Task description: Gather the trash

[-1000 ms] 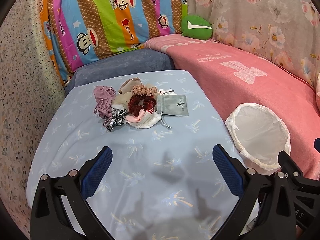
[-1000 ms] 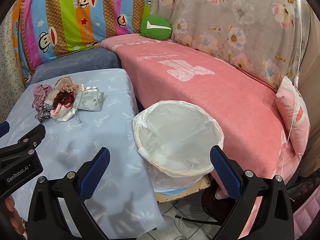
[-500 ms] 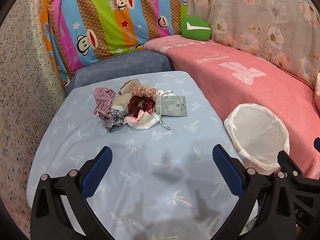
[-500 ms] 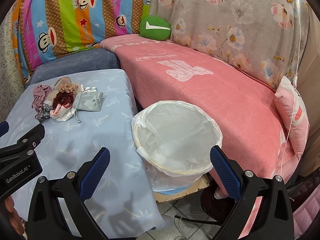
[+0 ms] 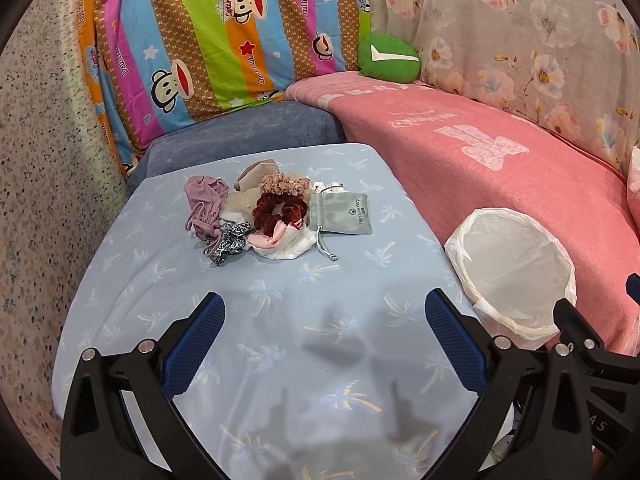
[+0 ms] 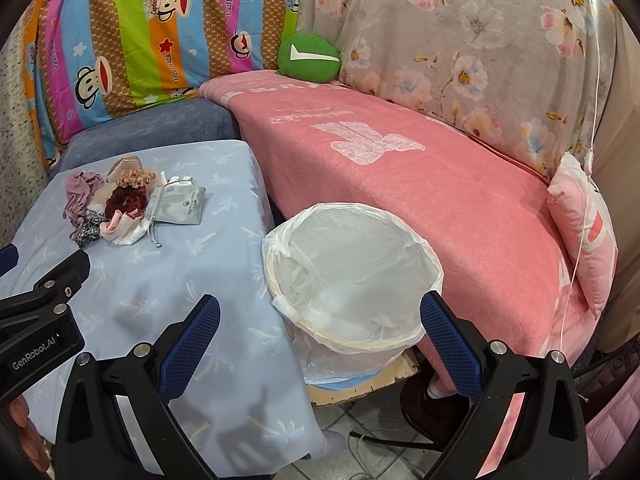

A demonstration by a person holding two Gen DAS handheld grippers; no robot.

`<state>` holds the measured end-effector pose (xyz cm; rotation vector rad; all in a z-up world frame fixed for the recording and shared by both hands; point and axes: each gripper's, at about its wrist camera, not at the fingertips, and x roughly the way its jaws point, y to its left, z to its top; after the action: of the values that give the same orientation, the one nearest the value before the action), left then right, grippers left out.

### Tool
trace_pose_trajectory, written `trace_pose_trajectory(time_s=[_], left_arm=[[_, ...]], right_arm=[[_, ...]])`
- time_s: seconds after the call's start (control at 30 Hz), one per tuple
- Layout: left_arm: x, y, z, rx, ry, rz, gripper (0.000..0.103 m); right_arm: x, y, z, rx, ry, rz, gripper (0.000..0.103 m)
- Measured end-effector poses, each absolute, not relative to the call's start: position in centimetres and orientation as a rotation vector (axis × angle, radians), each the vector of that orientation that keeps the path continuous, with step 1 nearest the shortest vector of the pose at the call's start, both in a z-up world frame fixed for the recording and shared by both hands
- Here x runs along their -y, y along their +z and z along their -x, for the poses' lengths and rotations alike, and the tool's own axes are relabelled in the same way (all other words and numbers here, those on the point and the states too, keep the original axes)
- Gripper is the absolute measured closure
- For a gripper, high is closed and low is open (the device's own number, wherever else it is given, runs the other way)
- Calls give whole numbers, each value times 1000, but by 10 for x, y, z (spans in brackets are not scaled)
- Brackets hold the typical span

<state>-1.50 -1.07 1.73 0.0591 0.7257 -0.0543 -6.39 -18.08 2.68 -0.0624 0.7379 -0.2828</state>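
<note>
A small heap of trash lies on the light blue table cover [image 5: 280, 320]: a dark red scrunchie [image 5: 280, 210], a grey drawstring pouch [image 5: 346, 214], a mauve cloth [image 5: 204, 200], a leopard scrunchie [image 5: 230, 242] and white cloth. The same heap [image 6: 124, 204] shows far left in the right wrist view. A bin lined with a white bag [image 6: 348, 276] stands between table and pink couch; its rim [image 5: 516, 272] shows in the left wrist view. My left gripper [image 5: 322, 336] is open, well short of the heap. My right gripper [image 6: 320, 336] is open above the bin's near rim.
A pink blanket [image 6: 420, 184] covers the couch, with a green cushion [image 6: 310, 56] at the back and a pink pillow [image 6: 584, 236] at the right. A striped cartoon cloth [image 5: 224, 36] hangs behind the table. A speckled wall [image 5: 44, 200] bounds the left. Tiled floor [image 6: 372, 440] shows below the bin.
Both views have drifted slightly; the heap and bin sit a touch lower and closer. Both grippers stay open and empty.
</note>
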Motion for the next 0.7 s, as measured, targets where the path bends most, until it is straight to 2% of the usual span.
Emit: trace_pose_trajectory(time_s=[0.7], left_arm=[[-5,7,-1,-745,-121,-42,7]], right_arm=[[173,28,51,-733,-295,64,6]])
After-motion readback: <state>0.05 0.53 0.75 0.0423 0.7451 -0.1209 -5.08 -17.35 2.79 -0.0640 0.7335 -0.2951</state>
